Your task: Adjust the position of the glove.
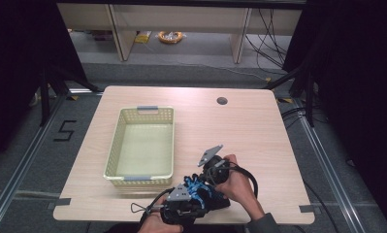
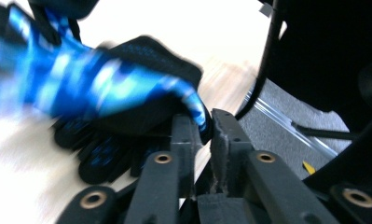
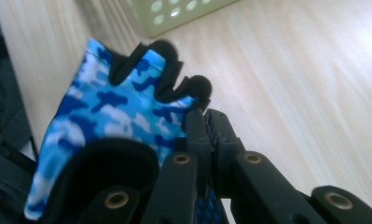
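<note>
Just in front of the basket point(image 1: 139, 177), you are clamping both the left gripper point(image 2: 201, 125) and right gripper point(image 3: 206, 119) on the blue camouflage glove point(image 3: 110, 114).

The basket point(image 1: 141, 145) is standing on the table point(image 1: 259, 141), a little left of the middle, with its long side running toward 12 o'clock. The glove point(image 1: 201, 192) is lying at 5 o'clock from the basket, near the front edge of the table. The left gripper point(image 1: 193, 201) is sitting at 7 o'clock of the glove and the right gripper point(image 1: 206, 175) at 1 o'clock of it, both touching it. A small hole point(image 1: 222, 101) is lying in the table at 1 o'clock from the basket, near the far edge.
</note>
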